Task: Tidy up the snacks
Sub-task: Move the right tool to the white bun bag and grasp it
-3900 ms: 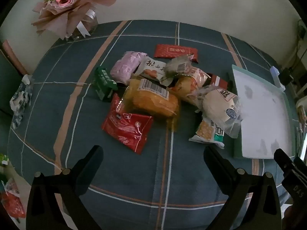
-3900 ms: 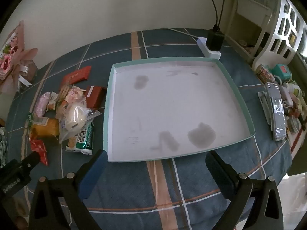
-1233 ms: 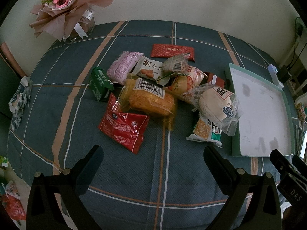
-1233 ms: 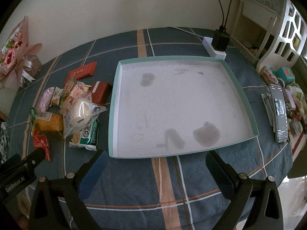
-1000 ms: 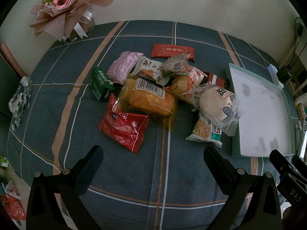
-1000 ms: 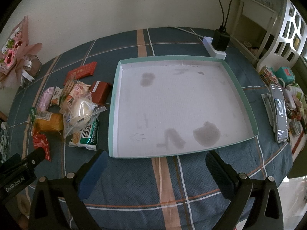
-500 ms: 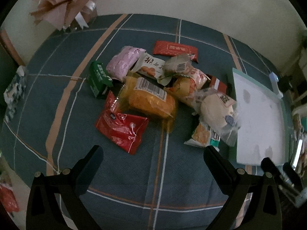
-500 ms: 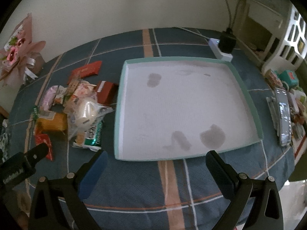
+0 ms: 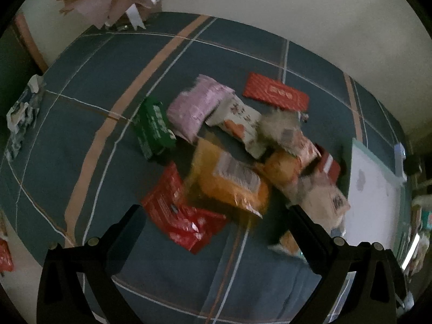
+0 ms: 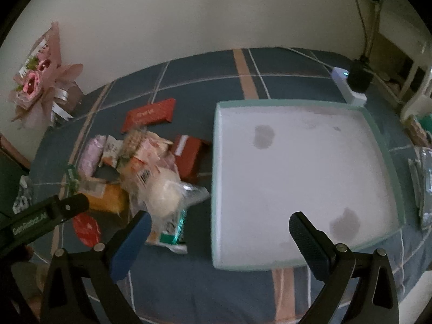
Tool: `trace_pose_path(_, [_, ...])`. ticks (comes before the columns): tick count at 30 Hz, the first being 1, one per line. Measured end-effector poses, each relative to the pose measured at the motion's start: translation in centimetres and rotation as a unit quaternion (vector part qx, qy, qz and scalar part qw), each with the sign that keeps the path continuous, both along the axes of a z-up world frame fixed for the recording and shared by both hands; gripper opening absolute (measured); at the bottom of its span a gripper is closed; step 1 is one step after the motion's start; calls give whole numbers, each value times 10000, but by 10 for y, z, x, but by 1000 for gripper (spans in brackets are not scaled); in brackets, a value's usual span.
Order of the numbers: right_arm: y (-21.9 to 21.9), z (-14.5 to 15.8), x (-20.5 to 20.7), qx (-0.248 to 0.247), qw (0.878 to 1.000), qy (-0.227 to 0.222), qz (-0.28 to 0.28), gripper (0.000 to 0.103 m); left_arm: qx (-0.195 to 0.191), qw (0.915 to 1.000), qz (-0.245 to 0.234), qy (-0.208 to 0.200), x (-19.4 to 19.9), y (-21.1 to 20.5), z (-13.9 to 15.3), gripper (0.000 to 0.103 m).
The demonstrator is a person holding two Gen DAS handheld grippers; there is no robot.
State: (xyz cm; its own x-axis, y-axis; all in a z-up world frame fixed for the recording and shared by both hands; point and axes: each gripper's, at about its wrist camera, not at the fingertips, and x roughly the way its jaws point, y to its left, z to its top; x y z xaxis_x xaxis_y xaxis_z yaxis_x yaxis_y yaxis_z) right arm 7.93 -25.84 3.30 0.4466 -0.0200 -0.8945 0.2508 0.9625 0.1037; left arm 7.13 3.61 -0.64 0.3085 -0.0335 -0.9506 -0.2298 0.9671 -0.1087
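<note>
A pile of snack packets lies on the blue plaid tablecloth. In the left wrist view I see a red packet [image 9: 181, 217], an orange bag [image 9: 229, 183], a green carton [image 9: 154, 132], a pink bag [image 9: 195, 108] and a flat red packet [image 9: 275, 94]. My left gripper [image 9: 216, 216] is open and empty, just above the red packet and the orange bag. A white tray with a teal rim [image 10: 216, 183] lies right of the pile, with nothing in it. My right gripper [image 10: 218, 224] is open and empty over the tray's near left edge, beside a clear bag with a bun [image 10: 164, 194].
A pink flower bouquet [image 10: 40, 81] stands at the table's far left corner. A white power strip with a black plug [image 10: 351, 86] lies behind the tray. A phone and small items [image 10: 424, 178] lie at the right edge. The left gripper's body [image 10: 40, 218] shows in the right wrist view.
Both grippers have moved forward and down toward the table. The left one has closed in on the snack pile, the right one has shifted left toward the tray's left edge. The jaws stay open.
</note>
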Motion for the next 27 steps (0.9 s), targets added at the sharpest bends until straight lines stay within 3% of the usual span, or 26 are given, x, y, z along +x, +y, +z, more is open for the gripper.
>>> trace_pose_path(13, [21,-12,50,210,9993,139,268,103,-133,9991,378,153,36,7,-6,103])
trace_pose_path(27, [47,-46,59,166,9958,590,677,103,-298,9963,467,661,40,5,-50,103])
